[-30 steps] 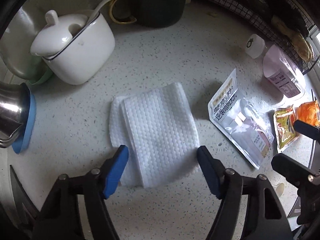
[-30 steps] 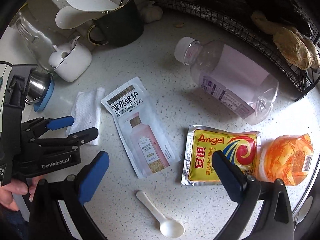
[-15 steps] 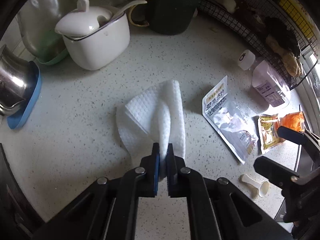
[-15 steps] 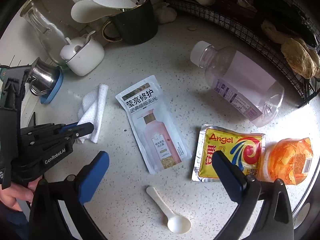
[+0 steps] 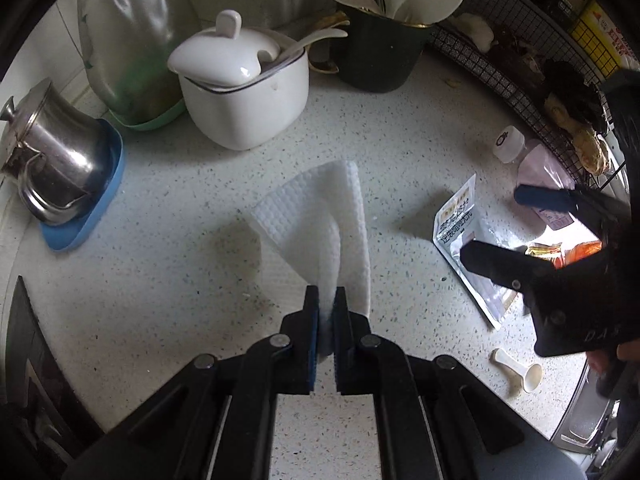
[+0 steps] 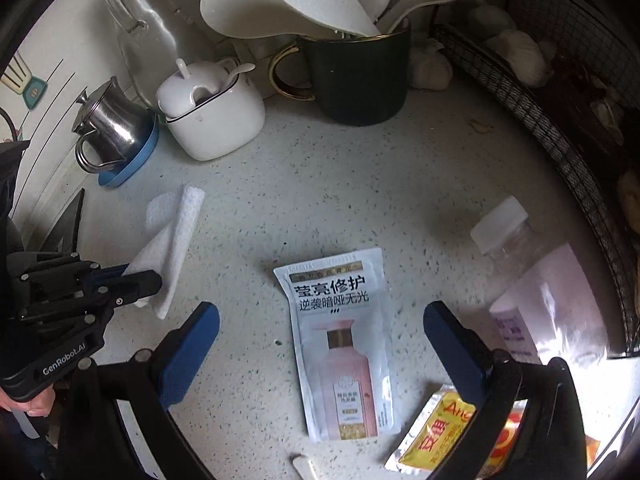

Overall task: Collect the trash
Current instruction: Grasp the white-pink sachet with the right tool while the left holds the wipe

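My left gripper (image 5: 327, 300) is shut on a white textured tissue (image 5: 320, 220), which hangs folded just above the speckled counter. The right wrist view shows that same left gripper (image 6: 154, 278) at the left, pinching the tissue (image 6: 172, 236). My right gripper (image 6: 320, 328) is open, its blue pads on either side of a white shampoo sachet (image 6: 342, 336) lying flat below it. A yellow Angel sachet (image 6: 436, 436) and an orange packet lie at the lower right. An empty clear bottle (image 6: 540, 292) with a white cap lies on its side at the right.
At the back stand a white lidded sugar pot (image 5: 244, 92), a dark mug of utensils (image 6: 360, 76), a steel jug on a blue coaster (image 5: 60, 168) and a glass jar. A wire basket (image 6: 520, 92) of produce curves along the right. A small white scoop (image 5: 518, 368) lies nearby.
My left gripper closed on the tissue and lifted it off the counter. My right gripper moved left from over the yellow sachet to over the shampoo sachet.
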